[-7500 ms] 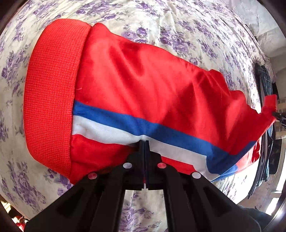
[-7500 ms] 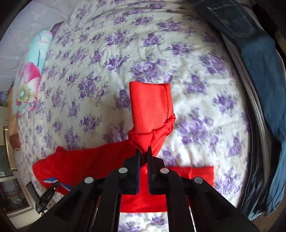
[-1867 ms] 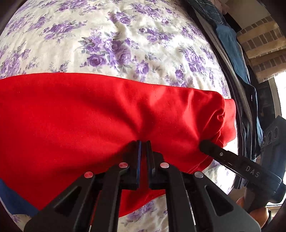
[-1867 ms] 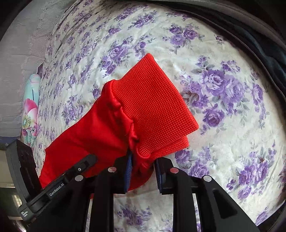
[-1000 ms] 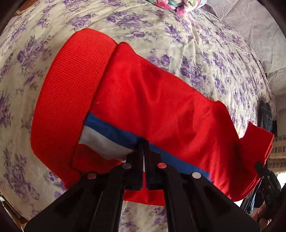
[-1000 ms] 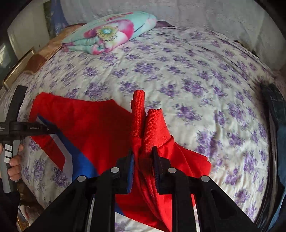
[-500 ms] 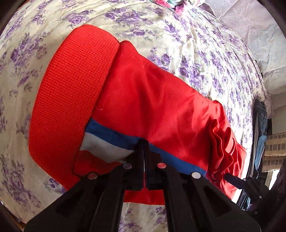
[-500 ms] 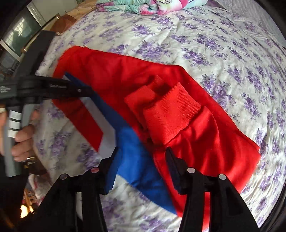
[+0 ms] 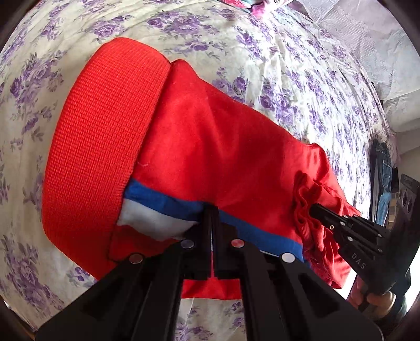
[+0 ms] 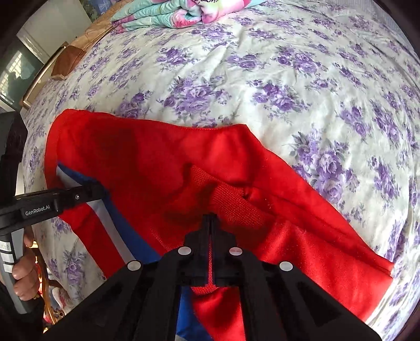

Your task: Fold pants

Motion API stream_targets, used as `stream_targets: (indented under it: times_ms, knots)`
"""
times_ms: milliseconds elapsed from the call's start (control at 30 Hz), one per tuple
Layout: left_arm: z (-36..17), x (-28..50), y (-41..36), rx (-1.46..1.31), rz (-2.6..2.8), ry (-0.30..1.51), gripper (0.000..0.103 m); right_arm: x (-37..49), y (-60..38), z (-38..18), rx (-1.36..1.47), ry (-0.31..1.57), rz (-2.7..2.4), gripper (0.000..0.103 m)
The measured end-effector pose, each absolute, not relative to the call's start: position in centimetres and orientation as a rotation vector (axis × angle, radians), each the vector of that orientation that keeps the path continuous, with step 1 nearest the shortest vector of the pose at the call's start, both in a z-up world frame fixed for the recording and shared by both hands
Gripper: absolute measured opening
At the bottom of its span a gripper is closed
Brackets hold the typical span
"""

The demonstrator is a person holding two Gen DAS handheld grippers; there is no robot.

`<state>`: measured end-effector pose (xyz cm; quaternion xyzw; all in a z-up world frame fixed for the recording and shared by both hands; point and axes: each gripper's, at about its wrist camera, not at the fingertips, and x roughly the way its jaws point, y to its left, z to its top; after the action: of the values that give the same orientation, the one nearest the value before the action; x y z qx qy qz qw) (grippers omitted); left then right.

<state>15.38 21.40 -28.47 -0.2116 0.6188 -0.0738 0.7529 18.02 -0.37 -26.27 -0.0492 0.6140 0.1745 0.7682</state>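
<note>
Red pants (image 9: 223,147) with a blue and white side stripe (image 9: 162,202) lie folded on the flowered bedsheet (image 9: 275,60). The ribbed waistband (image 9: 105,147) is at the left in the left wrist view. My left gripper (image 9: 211,209) is shut on the pants at the stripe. My right gripper (image 10: 211,219) is shut on the bunched ribbed leg cuffs (image 10: 231,202), pressed onto the red fabric (image 10: 157,157). It also shows in the left wrist view (image 9: 315,208), tips in crumpled cuffs. The left gripper shows in the right wrist view (image 10: 102,187) at the stripe.
A folded pastel quilt (image 10: 178,13) lies at the head of the bed by a wooden headboard (image 10: 68,55). Blue jeans (image 9: 383,168) hang at the bed's right edge. Bare flowered sheet (image 10: 288,78) surrounds the pants.
My right gripper, open half a second ago just after dropping the cuffs on the pants, has closed on them again. The left gripper has kept its hold at the stripe.
</note>
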Motion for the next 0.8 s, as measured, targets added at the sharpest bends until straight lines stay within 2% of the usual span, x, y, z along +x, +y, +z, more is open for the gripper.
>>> stream_targets:
  times_ms: [33, 100, 133, 167, 200, 233, 267, 400, 633, 800]
  knots:
    - [-28.1, 15.3, 21.5, -0.465, -0.161, 1.354, 0.001, 18.0, -0.3, -25.8, -0.111, 1.341, 0.390, 0.004]
    - [-26.3, 14.6, 22.1, -0.485, -0.172, 1.328, 0.003, 17.4, -0.6, -24.2, -0.078, 1.350, 0.420, 0.004]
    - [-24.9, 14.0, 22.7, -0.497, -0.181, 1.291, 0.011, 16.9, -1.0, -23.0, -0.065, 1.336, 0.433, 0.005]
    - [-23.4, 13.2, 23.6, -0.511, -0.181, 1.250, 0.033, 16.3, -1.6, -21.7, -0.060, 1.316, 0.443, 0.006]
    - [-22.0, 12.3, 24.5, -0.524, -0.167, 1.211, 0.067, 15.5, -2.3, -20.4, -0.058, 1.291, 0.449, 0.007]
    - [-20.8, 11.4, 25.7, -0.546, -0.139, 1.171, 0.081, 14.6, -3.1, -19.4, -0.057, 1.271, 0.452, 0.007]
    - [-19.8, 10.4, 26.9, -0.574, -0.111, 1.132, 0.088, 13.6, -4.0, -18.4, -0.052, 1.253, 0.450, 0.007]
    - [-20.2, 8.4, 30.5, -0.699, -0.058, 1.135, 0.088, 9.5, -8.6, -17.0, -0.011, 1.224, 0.389, 0.019]
    - [-27.0, 9.1, 30.4, -0.811, -0.027, 1.268, 0.088, 4.2, -15.4, -18.1, 0.089, 1.261, 0.225, 0.019]
    - [-27.6, 13.6, 29.9, -0.757, -0.017, 1.234, 0.093, 3.1, -17.6, -17.9, 0.110, 1.257, 0.152, 0.019]
